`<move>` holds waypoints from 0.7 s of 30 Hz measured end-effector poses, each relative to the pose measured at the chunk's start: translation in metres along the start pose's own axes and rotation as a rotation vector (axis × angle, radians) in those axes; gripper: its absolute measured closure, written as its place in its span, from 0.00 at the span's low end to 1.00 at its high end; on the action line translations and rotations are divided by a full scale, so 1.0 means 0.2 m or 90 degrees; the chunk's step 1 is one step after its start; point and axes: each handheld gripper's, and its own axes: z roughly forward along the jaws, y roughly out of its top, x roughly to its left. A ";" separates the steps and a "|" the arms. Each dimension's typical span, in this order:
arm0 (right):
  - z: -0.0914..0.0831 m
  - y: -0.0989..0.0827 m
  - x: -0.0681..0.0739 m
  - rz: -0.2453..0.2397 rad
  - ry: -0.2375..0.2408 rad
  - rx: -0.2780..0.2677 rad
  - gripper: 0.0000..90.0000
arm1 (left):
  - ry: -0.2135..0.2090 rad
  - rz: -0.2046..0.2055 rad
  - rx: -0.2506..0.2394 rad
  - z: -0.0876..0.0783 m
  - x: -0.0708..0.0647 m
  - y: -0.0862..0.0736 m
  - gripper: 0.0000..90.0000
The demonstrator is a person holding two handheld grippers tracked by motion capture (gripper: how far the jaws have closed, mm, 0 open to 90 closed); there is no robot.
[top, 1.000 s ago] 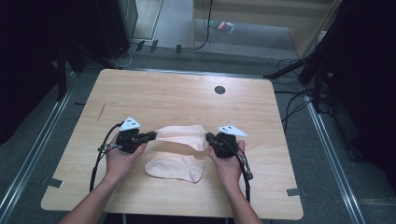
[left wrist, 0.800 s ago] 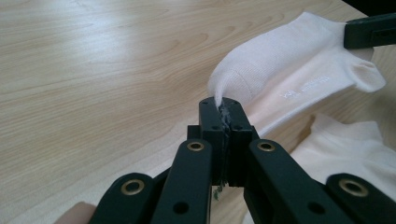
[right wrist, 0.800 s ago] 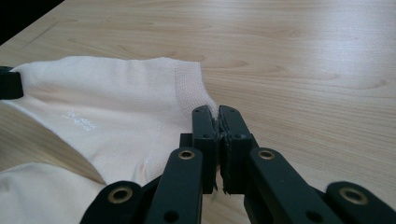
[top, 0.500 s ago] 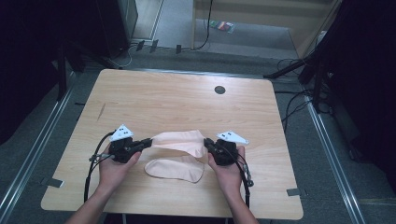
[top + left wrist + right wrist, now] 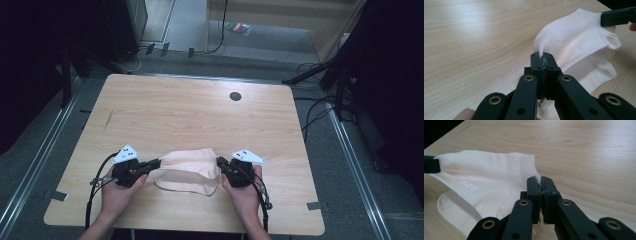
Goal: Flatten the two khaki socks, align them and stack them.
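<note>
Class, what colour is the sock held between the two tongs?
Pale cream sock, clearest in the right gripper view.

Left black two-jaw tool [image 5: 154,163] and right black two-jaw tool [image 5: 220,162], jaws clamped shut, tips facing inward; both hands low near the tabletop's near edge.

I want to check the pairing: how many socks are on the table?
2. The upper sock is stretched between the left gripper and the right gripper; the lower sock lies under it, partly covered.

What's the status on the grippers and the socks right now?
Left gripper and right gripper each shut on an end of the upper sock. Lower sock beneath it on the table. Nothing in the way.
</note>
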 end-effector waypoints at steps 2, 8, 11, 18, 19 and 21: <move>-0.01 -0.01 0.00 0.000 0.004 0.005 0.97 | -0.003 -0.004 0.004 -0.01 -0.01 -0.02 1.00; -0.05 -0.07 0.03 -0.006 0.013 0.022 0.97 | -0.003 0.005 0.018 -0.04 -0.04 -0.06 1.00; -0.05 -0.10 0.04 -0.006 0.016 0.033 0.97 | -0.005 0.011 0.036 -0.04 -0.05 -0.09 1.00; -0.03 -0.14 0.05 -0.019 0.015 0.039 0.96 | 0.011 0.031 0.066 -0.01 -0.06 -0.14 1.00; -0.03 -0.14 0.05 -0.019 0.014 0.040 0.96 | 0.011 0.031 0.066 -0.01 -0.06 -0.14 1.00; -0.02 -0.15 0.05 -0.023 0.013 0.041 0.96 | 0.024 0.040 0.073 0.01 -0.07 -0.15 1.00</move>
